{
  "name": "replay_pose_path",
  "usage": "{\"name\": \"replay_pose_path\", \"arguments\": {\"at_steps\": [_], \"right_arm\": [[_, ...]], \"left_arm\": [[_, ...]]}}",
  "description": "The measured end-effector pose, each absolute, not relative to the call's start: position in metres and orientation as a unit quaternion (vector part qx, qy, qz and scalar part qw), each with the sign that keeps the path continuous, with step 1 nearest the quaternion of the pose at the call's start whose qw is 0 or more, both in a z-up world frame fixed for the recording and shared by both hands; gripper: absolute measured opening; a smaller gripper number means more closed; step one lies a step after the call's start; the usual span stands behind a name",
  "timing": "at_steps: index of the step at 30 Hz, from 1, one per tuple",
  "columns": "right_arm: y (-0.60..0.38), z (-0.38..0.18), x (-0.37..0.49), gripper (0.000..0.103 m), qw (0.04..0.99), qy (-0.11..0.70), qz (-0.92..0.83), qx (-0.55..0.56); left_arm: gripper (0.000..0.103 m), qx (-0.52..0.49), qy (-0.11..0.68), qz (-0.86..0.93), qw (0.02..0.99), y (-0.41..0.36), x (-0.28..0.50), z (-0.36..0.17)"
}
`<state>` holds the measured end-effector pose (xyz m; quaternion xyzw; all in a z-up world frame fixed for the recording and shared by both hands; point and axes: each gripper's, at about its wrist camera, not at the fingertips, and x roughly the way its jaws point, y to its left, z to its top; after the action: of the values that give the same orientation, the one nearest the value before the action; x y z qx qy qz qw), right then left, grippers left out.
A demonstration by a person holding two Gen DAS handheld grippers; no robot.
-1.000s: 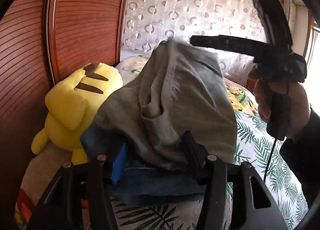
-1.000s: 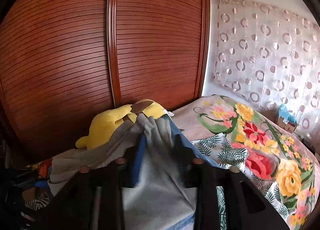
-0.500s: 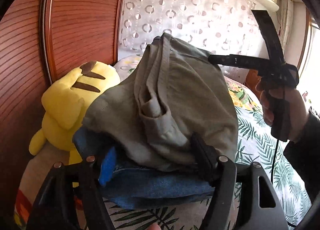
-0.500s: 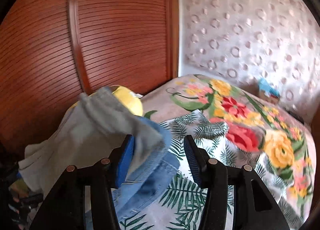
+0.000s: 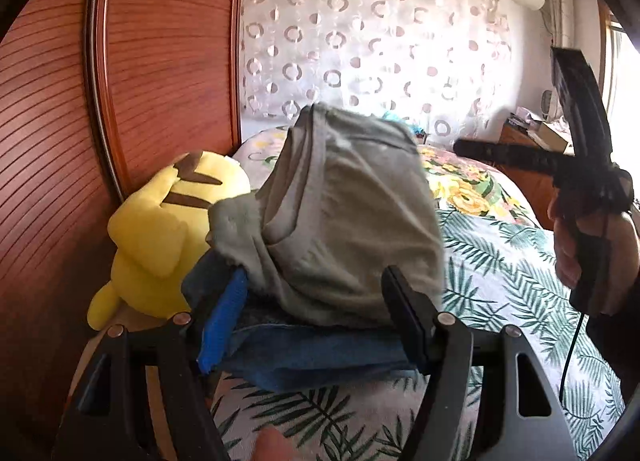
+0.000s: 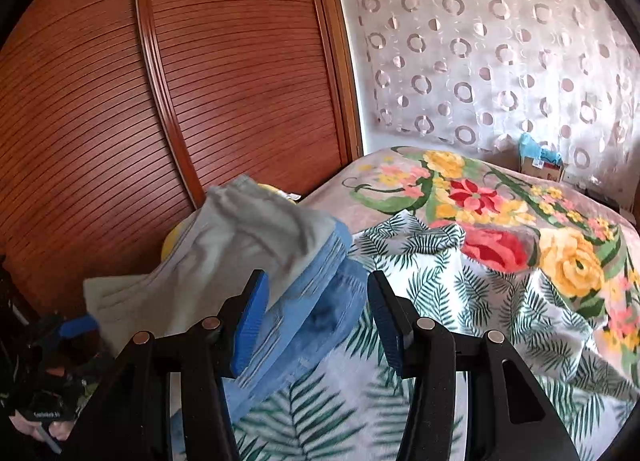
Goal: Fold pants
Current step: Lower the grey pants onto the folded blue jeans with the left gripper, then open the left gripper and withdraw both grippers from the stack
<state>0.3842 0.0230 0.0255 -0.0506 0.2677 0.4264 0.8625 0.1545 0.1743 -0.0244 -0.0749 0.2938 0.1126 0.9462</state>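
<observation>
A stack of folded clothes is sitting at the edge of a bed (image 6: 460,301) in a bedroom, grey pants (image 5: 344,221) lying on top of blue jeans (image 5: 320,353), with the pile filling the centre of the left wrist view. The left gripper (image 5: 316,317) is reaching in from 6 o'clock, its fingers spread wide on either side of the stack, the blue-padded finger (image 5: 224,321) sitting against the pile's left edge; whether it is actually pressing the cloth cannot be told. The right gripper (image 6: 316,321) is hanging with its fingers apart and gripping nothing, the grey pants (image 6: 240,245) and jeans (image 6: 312,313) lying at about 10 o'clock from it, the jeans' corner showing between its fingers. In the left view that right gripper (image 5: 520,157) is being held at 3 o'clock. A yellow plush toy (image 5: 160,229) is leaning at 9 o'clock against a wooden wardrobe (image 5: 160,61).
</observation>
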Motion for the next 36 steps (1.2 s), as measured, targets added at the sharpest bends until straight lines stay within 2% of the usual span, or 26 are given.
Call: {"name": "replay_pose_path", "arguments": {"at_steps": [9,11,13,16,27,36], "right_arm": [[-0.025,0.024,0.329,0.055,0.877,0.265,0.399,-0.039],[-0.039,0.025,0.313,0.061,0.885,0.265,0.382,-0.035],[-0.059,0.024,0.296,0.074,0.893,0.264,0.362,-0.029],[-0.085,0.024,0.269,0.086,0.904,0.265,0.334,-0.02],[-0.187,0.035,0.172,0.088,0.949,0.238,0.205,0.023],[-0.216,0.057,0.098,0.088,0.968,0.193,0.156,0.026]], "left_arm": [[0.071,-0.069,0.297,0.094,0.948,0.144,0.138,-0.009],[0.072,-0.067,0.298,0.082,0.949,0.133,0.135,-0.009],[0.073,-0.064,0.296,0.07,0.95,0.123,0.133,-0.008],[0.075,-0.06,0.296,0.045,0.952,0.102,0.128,-0.005],[0.076,-0.037,0.273,0.0,0.961,0.035,0.099,0.015],[0.076,-0.016,0.249,-0.008,0.968,0.003,0.07,0.039]]}}
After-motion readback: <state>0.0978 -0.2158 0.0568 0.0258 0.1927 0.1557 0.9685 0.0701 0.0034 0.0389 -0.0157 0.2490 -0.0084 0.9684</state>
